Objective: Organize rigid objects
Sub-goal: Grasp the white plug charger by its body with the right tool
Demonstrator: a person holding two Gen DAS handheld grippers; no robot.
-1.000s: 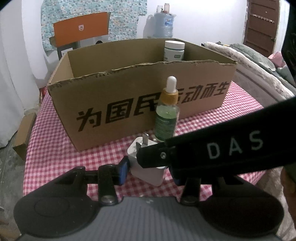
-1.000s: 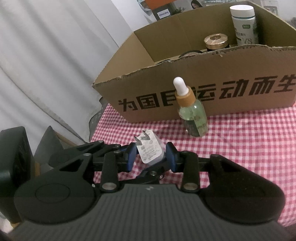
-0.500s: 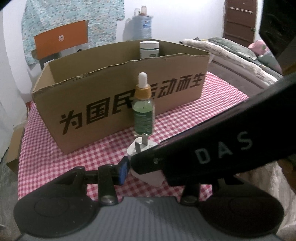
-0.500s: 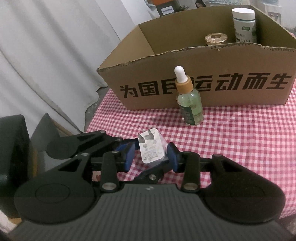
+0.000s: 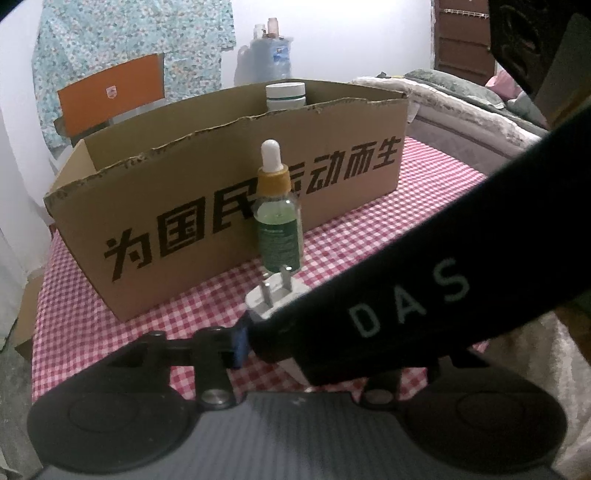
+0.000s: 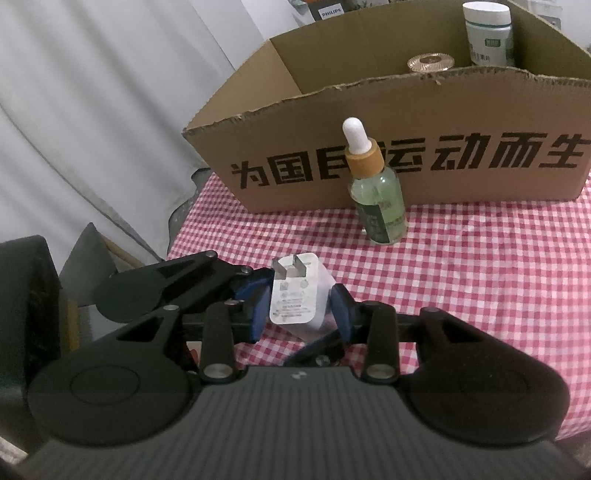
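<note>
I'm working over a tabletop [image 6: 480, 277] covered in red-and-white checked cloth. A long brown cardboard box with black printed characters [image 6: 406, 110] sits across its far side, and a white-lidded jar [image 6: 487, 33] and a gold ribbed cap [image 6: 430, 62] are already inside. Both claws meet near the front-left corner of the tabletop. The right claw [image 6: 299, 310] is clenched on the small white wall charger with two metal prongs [image 6: 293, 299], with its blue pads on the charger's two sides, and its jaws have just been closing on it. The left claw [image 5: 288, 347] has one blue pad [image 5: 239, 338] against the charger, but the right claw's black body hides the other, so I cannot tell whether it grips or only rests there. Between the charger and the box, close to the box's front wall, a clear green dropper bottle with a tan collar and white bulb [image 6: 376, 199] stands upright.

I judge this to be a handover, or a two-claw steadying, before the charger goes into the box. To do it well I'd make sure one claw has a firm hold before the other lets go. Then I'd lift high enough to clear the dropper bottle and the ragged front rim, and set it down in the open left part of the box.

The charger's long axis runs away from me towards the box, tipped upward, with the prongs leading and the printed face showing to the right camera
</note>
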